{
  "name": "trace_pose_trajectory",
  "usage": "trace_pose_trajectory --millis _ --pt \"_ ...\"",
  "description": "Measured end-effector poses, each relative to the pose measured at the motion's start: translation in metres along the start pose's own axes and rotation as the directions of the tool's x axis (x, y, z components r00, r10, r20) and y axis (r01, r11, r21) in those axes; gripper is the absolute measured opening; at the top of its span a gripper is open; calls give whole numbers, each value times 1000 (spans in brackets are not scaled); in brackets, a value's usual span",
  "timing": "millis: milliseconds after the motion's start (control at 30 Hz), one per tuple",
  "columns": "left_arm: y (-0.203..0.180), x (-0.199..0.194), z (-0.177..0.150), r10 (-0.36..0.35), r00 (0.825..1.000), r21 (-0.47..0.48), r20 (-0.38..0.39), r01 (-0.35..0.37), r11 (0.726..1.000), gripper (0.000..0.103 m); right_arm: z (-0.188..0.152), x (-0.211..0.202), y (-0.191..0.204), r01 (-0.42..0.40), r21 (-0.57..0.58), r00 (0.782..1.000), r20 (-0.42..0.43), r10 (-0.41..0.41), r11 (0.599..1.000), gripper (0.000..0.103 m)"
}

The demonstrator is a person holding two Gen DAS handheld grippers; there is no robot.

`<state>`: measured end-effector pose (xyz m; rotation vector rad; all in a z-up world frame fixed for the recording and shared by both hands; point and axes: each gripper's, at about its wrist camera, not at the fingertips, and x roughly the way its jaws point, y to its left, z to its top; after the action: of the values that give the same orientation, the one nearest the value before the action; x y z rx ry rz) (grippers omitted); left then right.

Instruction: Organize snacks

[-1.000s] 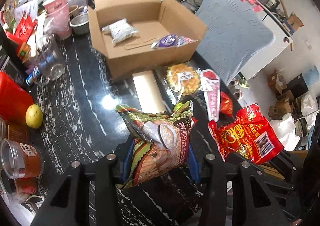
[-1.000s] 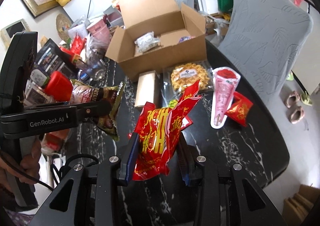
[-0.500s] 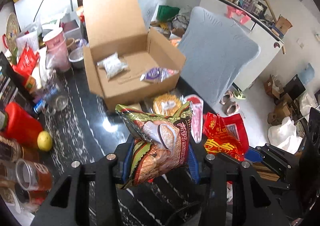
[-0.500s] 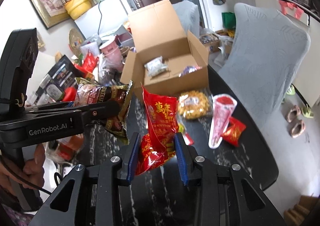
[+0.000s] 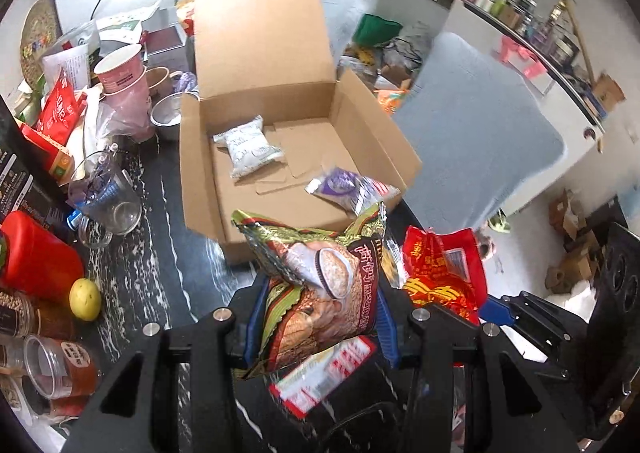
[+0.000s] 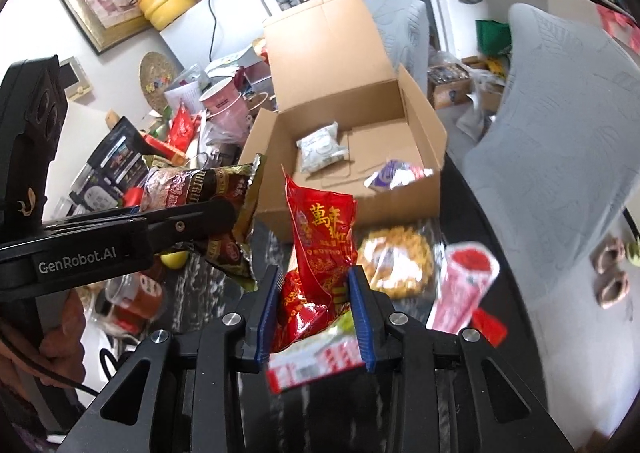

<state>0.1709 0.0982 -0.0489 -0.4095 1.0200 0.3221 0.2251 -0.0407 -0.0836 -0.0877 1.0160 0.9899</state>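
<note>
- Gripping a brown-and-green snack bag (image 5: 320, 289), the left tool (image 5: 318, 317) has its blue pads (image 5: 256, 317) pressed on the bag's sides, so the bag stands up between them, clear of the table (image 5: 160, 273).
- In the right wrist view that same left tool (image 6: 224, 221) shows from the side, a person's hand (image 6: 60, 337) under its handle, the brown bag (image 6: 200, 197) sticking out of its tip.
- The right tool (image 6: 316, 313) is clamped on a red snack bag (image 6: 320, 249) with gold characters; the blue pads (image 6: 358, 309) squeeze its lower half and the top stands upright above them.
- The two held bags sit side by side, close together (in the left wrist view the red bag (image 5: 440, 273) is just right of the brown one).
- Below both tools lies a blurred red-and-white packet (image 6: 316, 361) on the table.
- Beyond the bags stands an open cardboard box (image 5: 200, 173), lid flap up, on the dark marbled table.
- Inside it a white packet (image 5: 248, 149) lies toward the back left and a purple-and-silver packet (image 5: 348, 189) leans at the front right wall.
- Right of the box, on the table: a round yellow waffle pack (image 6: 394, 261) and a pink cone-shaped packet (image 6: 460, 289), both blurred.
- Left of the box: a glass measuring jug (image 5: 106, 193), pink cups (image 5: 124, 85), a lemon (image 5: 85, 299).
</note>
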Motion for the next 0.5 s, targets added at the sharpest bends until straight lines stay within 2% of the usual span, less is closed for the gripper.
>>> trace_pose_trajectory --millis 200,500 --pt "11 28 34 28 1000 -59 -6 -29 998 45 38 28 -17 -26 -32 999 -22 25 999 33" --pt "26 69 78 84 996 -94 -26 -86 992 45 82 76 -34 -70 -67 996 -65 66 995 33"
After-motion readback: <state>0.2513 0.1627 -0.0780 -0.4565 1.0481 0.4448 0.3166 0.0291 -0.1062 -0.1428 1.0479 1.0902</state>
